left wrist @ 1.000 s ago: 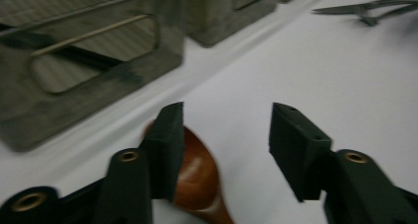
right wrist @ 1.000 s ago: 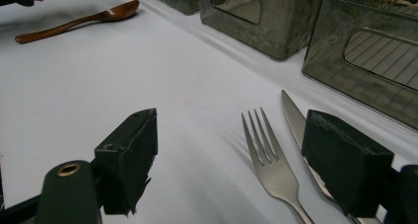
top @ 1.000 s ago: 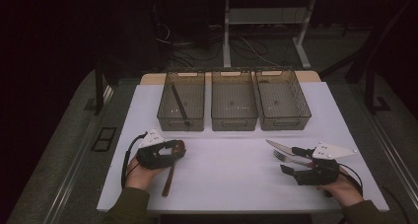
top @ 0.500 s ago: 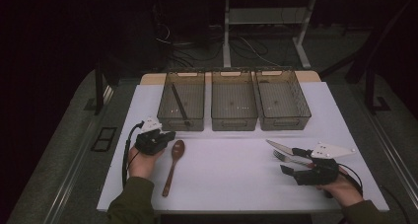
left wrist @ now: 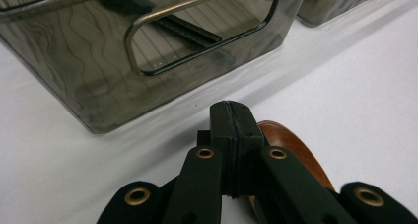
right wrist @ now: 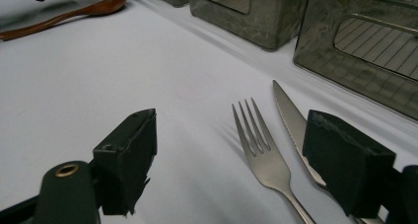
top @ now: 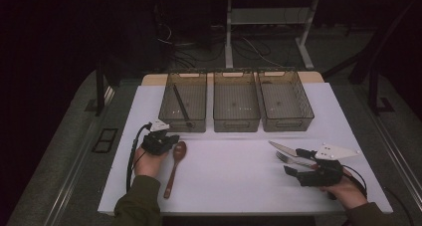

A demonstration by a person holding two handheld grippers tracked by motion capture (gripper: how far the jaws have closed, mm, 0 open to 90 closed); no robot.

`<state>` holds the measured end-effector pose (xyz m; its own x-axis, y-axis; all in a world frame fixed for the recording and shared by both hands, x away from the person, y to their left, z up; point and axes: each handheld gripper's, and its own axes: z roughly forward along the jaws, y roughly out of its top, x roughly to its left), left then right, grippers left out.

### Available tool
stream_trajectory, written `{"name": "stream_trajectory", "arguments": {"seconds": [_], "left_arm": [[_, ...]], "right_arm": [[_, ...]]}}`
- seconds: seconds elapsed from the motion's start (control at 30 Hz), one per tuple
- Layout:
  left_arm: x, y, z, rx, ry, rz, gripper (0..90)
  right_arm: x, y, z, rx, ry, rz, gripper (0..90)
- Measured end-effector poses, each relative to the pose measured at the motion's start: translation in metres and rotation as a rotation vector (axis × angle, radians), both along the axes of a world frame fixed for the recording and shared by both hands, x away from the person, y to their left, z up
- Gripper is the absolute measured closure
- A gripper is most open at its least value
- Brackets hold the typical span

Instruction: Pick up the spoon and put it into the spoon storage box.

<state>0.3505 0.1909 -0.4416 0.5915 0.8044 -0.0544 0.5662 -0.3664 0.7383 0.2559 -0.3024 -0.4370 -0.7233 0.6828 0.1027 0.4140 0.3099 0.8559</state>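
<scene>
Left gripper (top: 168, 142): near the worktop's left edge, just in front of the left bin; its jaws are pressed together with nothing between them.
Wooden spoon (top: 173, 164): flat on the white worktop (top: 234, 176), bowl just beside the left gripper's tips, handle running back toward the near edge.
Right gripper (top: 294, 162): near the right edge, jaws standing apart, gripping nothing.
Fork (right wrist: 263, 157): on the worktop between the right gripper's jaws.
Knife (right wrist: 291, 116): lying just beside the fork.
Left bin (top: 183, 101): at the far edge, with a dark stick leaning inside.
</scene>
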Motion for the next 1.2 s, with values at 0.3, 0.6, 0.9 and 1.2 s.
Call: {"name": "stream_trajectory", "arguments": {"seconds": [0.3, 0.6, 0.9, 1.2], "left_arm": [[0.001, -0.004, -0.004, -0.004, 0.018, -0.025, 88.8], [0.000, -0.013, -0.005, -0.004, 0.030, -0.068, 88.8], [-0.001, -0.026, -0.006, -0.013, 0.060, -0.138, 88.9], [-0.006, -0.043, -0.005, -0.017, 0.083, -0.230, 88.9]], "right_arm": [[0.000, 0.001, 0.000, -0.003, 0.000, 0.003, 20.1], [0.000, 0.000, 0.000, -0.003, -0.002, -0.004, 20.1], [0.000, 0.000, 0.000, -0.002, -0.001, -0.004, 20.1], [0.000, 0.000, 0.000, 0.000, -0.003, -0.005, 20.1]]}}
